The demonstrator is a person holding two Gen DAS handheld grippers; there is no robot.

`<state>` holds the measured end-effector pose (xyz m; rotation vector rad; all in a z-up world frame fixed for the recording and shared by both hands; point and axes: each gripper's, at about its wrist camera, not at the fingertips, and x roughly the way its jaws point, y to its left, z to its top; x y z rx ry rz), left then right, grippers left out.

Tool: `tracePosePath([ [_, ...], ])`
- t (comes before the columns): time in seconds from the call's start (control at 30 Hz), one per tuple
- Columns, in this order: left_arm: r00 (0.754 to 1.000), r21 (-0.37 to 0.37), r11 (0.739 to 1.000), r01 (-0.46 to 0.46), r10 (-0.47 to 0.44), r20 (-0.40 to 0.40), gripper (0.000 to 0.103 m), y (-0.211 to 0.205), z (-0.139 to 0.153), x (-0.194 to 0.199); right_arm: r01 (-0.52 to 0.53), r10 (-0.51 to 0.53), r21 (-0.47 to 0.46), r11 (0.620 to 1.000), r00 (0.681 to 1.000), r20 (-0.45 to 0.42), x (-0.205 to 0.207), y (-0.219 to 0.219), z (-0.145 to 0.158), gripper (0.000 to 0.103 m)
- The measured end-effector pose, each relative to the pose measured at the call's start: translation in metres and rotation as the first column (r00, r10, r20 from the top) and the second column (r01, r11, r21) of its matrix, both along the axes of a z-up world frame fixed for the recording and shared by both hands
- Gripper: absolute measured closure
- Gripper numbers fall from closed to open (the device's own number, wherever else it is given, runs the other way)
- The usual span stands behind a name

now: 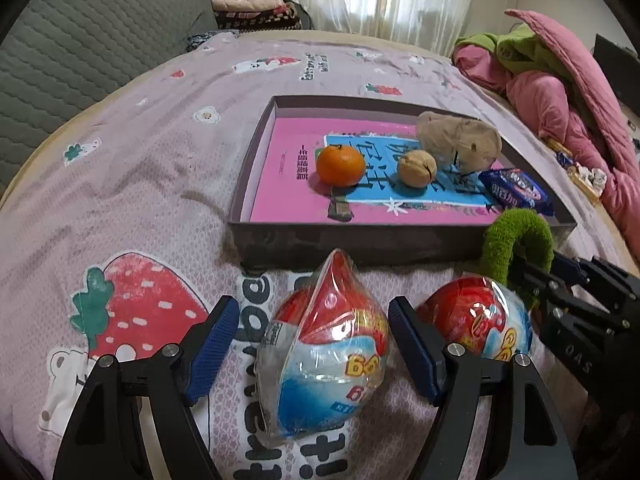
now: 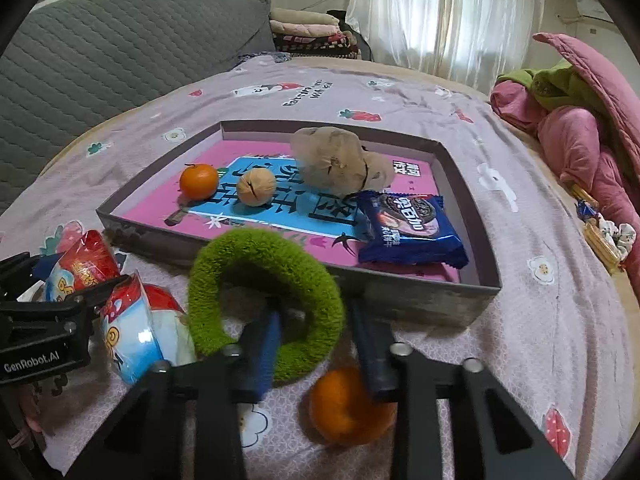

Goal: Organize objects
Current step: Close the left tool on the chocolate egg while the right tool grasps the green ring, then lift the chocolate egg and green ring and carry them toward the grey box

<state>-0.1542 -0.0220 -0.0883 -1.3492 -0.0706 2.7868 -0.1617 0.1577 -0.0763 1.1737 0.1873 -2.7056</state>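
Note:
My left gripper (image 1: 314, 344) stands open over the bedsheet, with a wrapped red, white and blue snack cup (image 1: 324, 348) between its blue pads. A second snack cup (image 1: 476, 320) lies just to its right. My right gripper (image 2: 316, 354) is shut on the right side of a fuzzy green ring (image 2: 264, 264), one finger inside the hole and one outside. An orange (image 2: 348, 408) lies on the sheet under that gripper. Beyond them sits a shallow dark tray (image 2: 400, 300) lined with a pink book, holding a mandarin (image 2: 199, 181), a walnut (image 2: 256, 186), a tan plush toy (image 2: 332, 160) and a blue biscuit pack (image 2: 412, 228).
Everything lies on a pale purple strawberry-print bedsheet (image 1: 140, 184). A pink quilt heap (image 2: 580, 148) and small clutter (image 2: 604, 236) line the right edge. A grey quilted headboard (image 1: 80, 48) rises at the left, and folded blankets (image 1: 252, 4) are stacked at the back.

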Motion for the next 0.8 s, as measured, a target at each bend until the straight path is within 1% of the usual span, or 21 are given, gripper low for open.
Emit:
tracePosePath([
  [0.03,1.000,-0.005,1.000,0.002,-0.002,0.005,0.025,0.0006,-0.0006,0.0006,-0.004,0.004,-0.002,1.000,1.000,-0.004,0.0006,-0.0005,0.0003,0.074],
  [0.1,1.000,-0.012,1.000,0.002,-0.002,0.003,0.025,0.0010,-0.0007,0.0017,-0.004,0.004,-0.003,1.000,1.000,-0.013,0.0012,0.0004,0.0004,0.083],
  [0.3,1.000,-0.039,0.999,0.002,-0.002,-0.008,0.025,0.0042,-0.0018,0.0047,-0.009,0.008,-0.018,1.000,1.000,-0.030,0.0027,0.0048,0.0007,0.087],
  [0.43,1.000,-0.016,1.000,0.000,0.000,-0.005,0.025,0.0013,-0.0014,0.0052,-0.015,0.014,-0.018,1.000,0.999,-0.045,0.0045,0.0046,0.0030,0.087],
  [0.5,1.000,-0.012,1.000,0.000,0.000,-0.003,0.028,0.0008,-0.0017,0.0051,-0.019,0.018,-0.016,1.000,0.999,-0.051,0.0056,0.0043,0.0037,0.087],
  [0.57,1.000,0.006,1.000,0.007,-0.007,-0.002,0.038,0.0008,-0.0013,0.0055,-0.019,0.018,-0.016,1.000,0.999,-0.051,0.0054,0.0045,0.0033,0.087],
  [0.6,1.000,0.008,1.000,0.008,-0.008,-0.004,0.041,0.0010,-0.0009,0.0060,-0.020,0.019,-0.017,1.000,0.998,-0.051,0.0050,0.0048,0.0031,0.087],
  [0.63,1.000,0.011,1.000,0.008,-0.008,-0.006,0.047,0.0009,-0.0004,0.0061,-0.020,0.019,-0.018,1.000,0.998,-0.052,0.0051,0.0052,0.0031,0.087],
  [0.8,1.000,0.052,0.999,0.004,-0.002,-0.023,0.047,-0.0039,0.0029,0.0085,-0.027,0.025,-0.042,0.999,0.999,-0.047,0.0038,0.0067,0.0019,0.087],
])
